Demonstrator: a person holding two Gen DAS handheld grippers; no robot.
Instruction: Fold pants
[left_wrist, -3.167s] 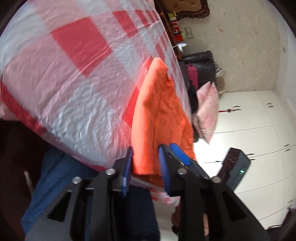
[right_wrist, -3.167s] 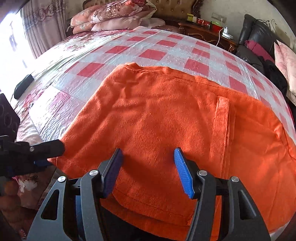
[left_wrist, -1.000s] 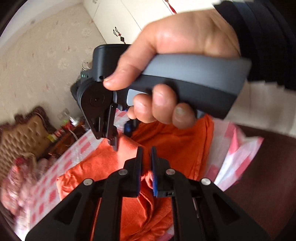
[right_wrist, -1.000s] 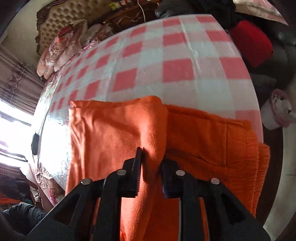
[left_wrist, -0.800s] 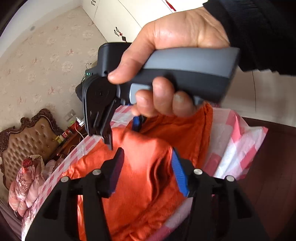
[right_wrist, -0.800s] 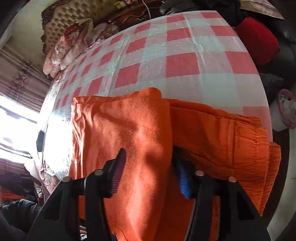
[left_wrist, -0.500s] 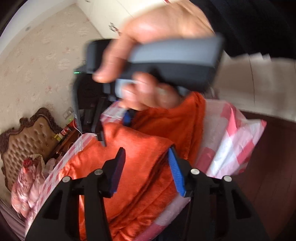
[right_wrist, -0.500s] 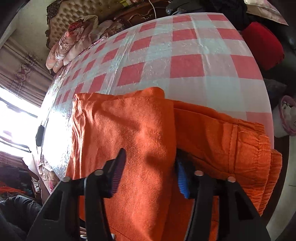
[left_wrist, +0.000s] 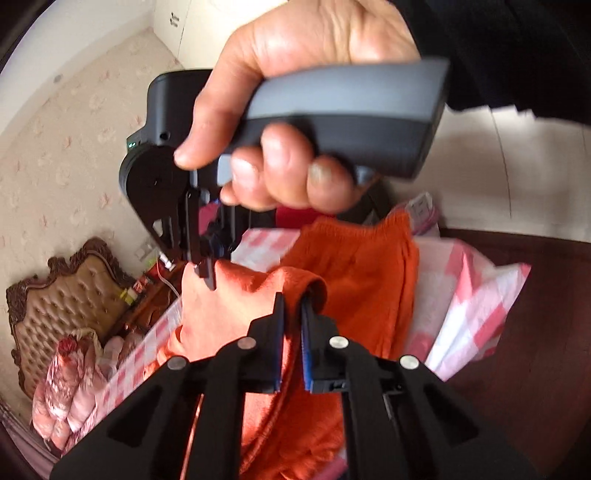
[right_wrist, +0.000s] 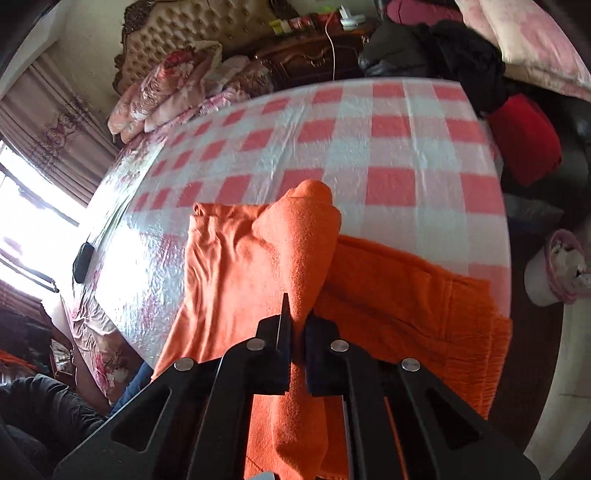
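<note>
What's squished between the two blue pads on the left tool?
A pinched-up fold of the orange pants, seen in the left wrist view. The left tool is closing on it. The right tool is closing on another fold, seen in its own view.

A home bedroom: bed (right_wrist: 406, 147), tufted headboard (right_wrist: 192, 33).

The right hand (left_wrist: 295, 110) and the handle it gripped were smeared by motion in the left wrist view, and its sleeve (left_wrist: 517, 55) ran off the top and right edges. The near part of the orange pants (right_wrist: 388, 295) was hidden behind the bodies of the left tool (left_wrist: 292, 321) and the right tool (right_wrist: 295, 325), so where the fabric ended toward the cameras could not be told. The small bottles on the dark nightstand (right_wrist: 303, 48) by the bed were too small to make out.
</note>
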